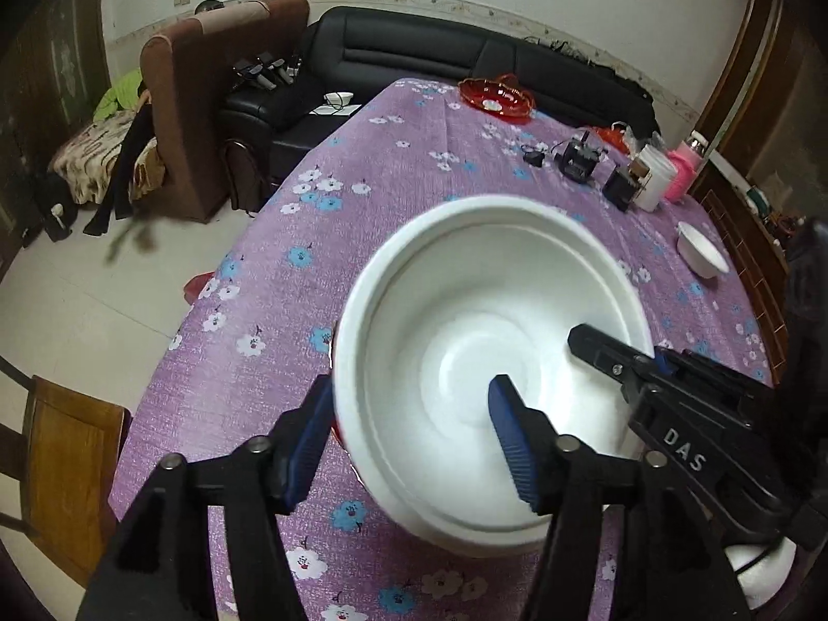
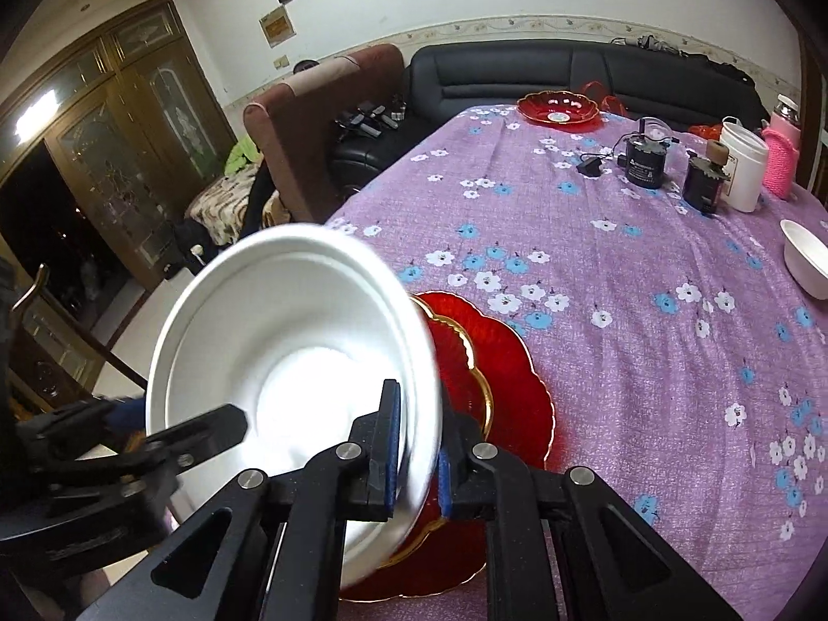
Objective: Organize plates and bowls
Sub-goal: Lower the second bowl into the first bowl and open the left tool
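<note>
Red plates (image 2: 497, 388) lie beneath white bowl (image 2: 290, 341).

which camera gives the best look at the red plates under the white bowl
The right wrist view. There the red plates spread out from beneath the white bowl, showing their scalloped edges and a gold rim. In the left wrist view the bowl covers them almost wholly; only a red sliver shows at its left edge.

We saw the white bowl (image 2: 290, 362) cover much of the red plates (image 2: 507, 393) beneath it. In the left wrist view only a red sliver showed. The small bowl (image 2: 807, 259) was cut off by the picture's edge.
</note>
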Demonstrator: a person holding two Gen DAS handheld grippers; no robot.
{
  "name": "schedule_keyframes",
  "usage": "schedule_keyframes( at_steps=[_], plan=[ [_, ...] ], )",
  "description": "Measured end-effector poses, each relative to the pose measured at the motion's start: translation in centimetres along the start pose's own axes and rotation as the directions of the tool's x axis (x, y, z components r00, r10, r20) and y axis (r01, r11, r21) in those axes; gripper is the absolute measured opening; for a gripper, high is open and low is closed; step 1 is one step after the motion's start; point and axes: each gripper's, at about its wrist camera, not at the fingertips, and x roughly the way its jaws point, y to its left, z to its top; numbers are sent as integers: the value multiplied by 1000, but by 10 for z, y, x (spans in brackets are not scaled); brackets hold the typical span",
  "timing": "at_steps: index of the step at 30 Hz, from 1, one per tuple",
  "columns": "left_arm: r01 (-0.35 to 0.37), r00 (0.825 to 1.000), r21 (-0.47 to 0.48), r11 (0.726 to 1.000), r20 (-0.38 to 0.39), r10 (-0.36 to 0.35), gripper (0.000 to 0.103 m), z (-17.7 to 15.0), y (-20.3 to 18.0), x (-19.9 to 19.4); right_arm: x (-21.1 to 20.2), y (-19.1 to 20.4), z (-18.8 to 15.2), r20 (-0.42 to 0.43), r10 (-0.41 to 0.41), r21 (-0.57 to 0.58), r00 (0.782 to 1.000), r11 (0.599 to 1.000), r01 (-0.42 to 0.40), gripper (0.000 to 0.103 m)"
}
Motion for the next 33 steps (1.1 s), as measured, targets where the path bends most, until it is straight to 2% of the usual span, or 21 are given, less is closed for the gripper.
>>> schedule_keyframes(
  at_steps=[3,8,12,15,17,19,22,33],
  plan=[
    [74,997,-65,995,-17,-75,60,3,17,1,2,-3,1,-8,-1,7,1000,1000,2,12],
    [87,996,-126,988,33,-84,60,4,36,-10,4,-4,4,-17,-1,9,1000,1000,1,13],
    [84,994,-157,984,84,-71,61,2,46,-23,-1,0,4,12,1,3,1000,1000,-1,15],
    [67,992,-155,986,115,-49,64,-1,48,-32,-6,4,4,47,-1,-6,999,1000,1,19],
    [49,990,-143,989,135,-30,65,-3,45,-37,-8,7,4,68,-15,-13,998,1000,16,32],
    [41,988,-133,990,151,-20,66,-4,41,-41,-11,6,5,95,-39,-12,995,999,41,36],
    [49,986,-129,990,162,-28,66,-5,38,-43,-10,3,10,110,-62,1,992,998,62,36],
    [49,983,-121,991,179,-27,66,-8,36,-47,-3,1,45,92,-19,52,996,999,14,36]
  ],
)
